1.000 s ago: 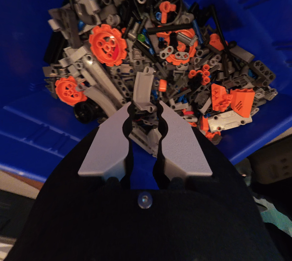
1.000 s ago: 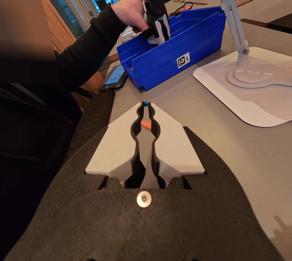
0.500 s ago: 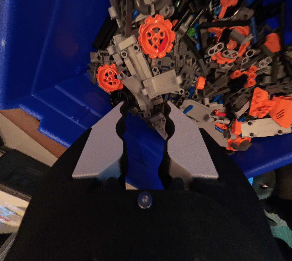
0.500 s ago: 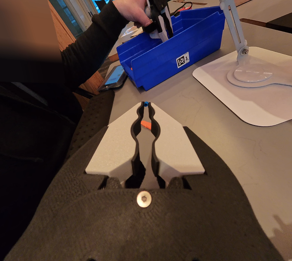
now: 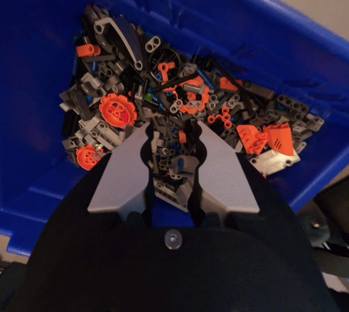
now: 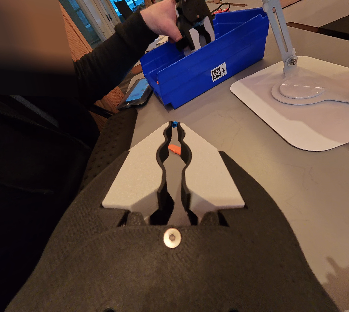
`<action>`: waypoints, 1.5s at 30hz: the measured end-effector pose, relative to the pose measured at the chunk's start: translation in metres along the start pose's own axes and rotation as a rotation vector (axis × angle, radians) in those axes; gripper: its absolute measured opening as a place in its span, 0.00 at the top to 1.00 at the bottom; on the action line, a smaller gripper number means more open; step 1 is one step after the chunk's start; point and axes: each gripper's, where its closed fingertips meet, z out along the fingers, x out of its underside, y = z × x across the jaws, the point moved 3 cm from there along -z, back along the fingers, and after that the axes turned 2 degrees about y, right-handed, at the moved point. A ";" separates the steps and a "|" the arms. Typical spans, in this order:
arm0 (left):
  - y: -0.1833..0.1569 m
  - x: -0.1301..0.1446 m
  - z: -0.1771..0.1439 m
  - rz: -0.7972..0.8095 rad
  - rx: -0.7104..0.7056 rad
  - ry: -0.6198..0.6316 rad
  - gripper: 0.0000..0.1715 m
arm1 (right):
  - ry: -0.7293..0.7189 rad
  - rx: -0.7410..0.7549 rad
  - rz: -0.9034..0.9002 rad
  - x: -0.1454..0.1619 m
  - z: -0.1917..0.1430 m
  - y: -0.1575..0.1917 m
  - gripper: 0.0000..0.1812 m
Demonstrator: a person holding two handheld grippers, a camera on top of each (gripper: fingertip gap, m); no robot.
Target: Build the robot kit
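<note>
My left gripper is open inside a blue bin, its tips down among a pile of grey, black and orange building-toy parts. A small orange bush and grey beams lie between the jaws, and nothing is gripped. An orange gear lies just left of the left tip. In the right wrist view, a hand holds the left gripper in the bin. My right gripper is shut on a small blue pin, low over the grey table. An orange part lies on the table under the jaws.
A white stand with a broad base plate stands to the right of the bin, with a board overhead. A phone lies at the table's left edge by the bin. The person's dark sleeve reaches across on the left. My hands' fingertips stand some 35 cm from each other. The right gripper is farther from the orange gear, some 35 cm, than the left, some 4 cm.
My left gripper has opened wider, let go of a curved grey panel, and pushed deeper into the pile. The right gripper has stayed still with the blue pin.
</note>
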 end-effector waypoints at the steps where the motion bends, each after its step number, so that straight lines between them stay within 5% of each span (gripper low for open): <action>1: 0.000 -0.004 0.003 -0.005 -0.004 -0.007 0.72 | 0.001 0.000 0.001 0.000 0.000 0.000 0.98; 6: -0.003 -0.019 0.014 -0.009 -0.008 -0.043 0.67 | 0.001 -0.001 0.003 0.001 0.000 0.000 0.99; 16: 0.005 0.006 0.008 -0.056 -0.012 0.046 1.00 | 0.003 -0.002 0.003 0.001 0.001 0.000 0.98; 20: 0.012 0.021 0.004 -0.107 -0.002 0.089 0.96 | 0.002 -0.003 0.004 0.001 0.001 0.000 0.99; 26: 0.031 0.005 -0.021 -0.153 -0.031 -0.060 0.83 | 0.002 -0.001 0.007 0.001 0.001 -0.001 0.98; 34: 0.044 -0.018 0.000 -0.184 -0.021 -0.105 0.66 | 0.001 -0.002 0.007 0.001 0.001 -0.001 0.99; 40: 0.033 -0.013 0.007 -0.211 0.098 -0.099 0.90 | 0.001 -0.003 0.009 0.001 0.001 -0.001 0.98; 45: 0.013 0.003 0.004 -0.201 0.210 -0.038 0.92 | 0.002 -0.004 0.010 0.002 0.001 -0.001 0.98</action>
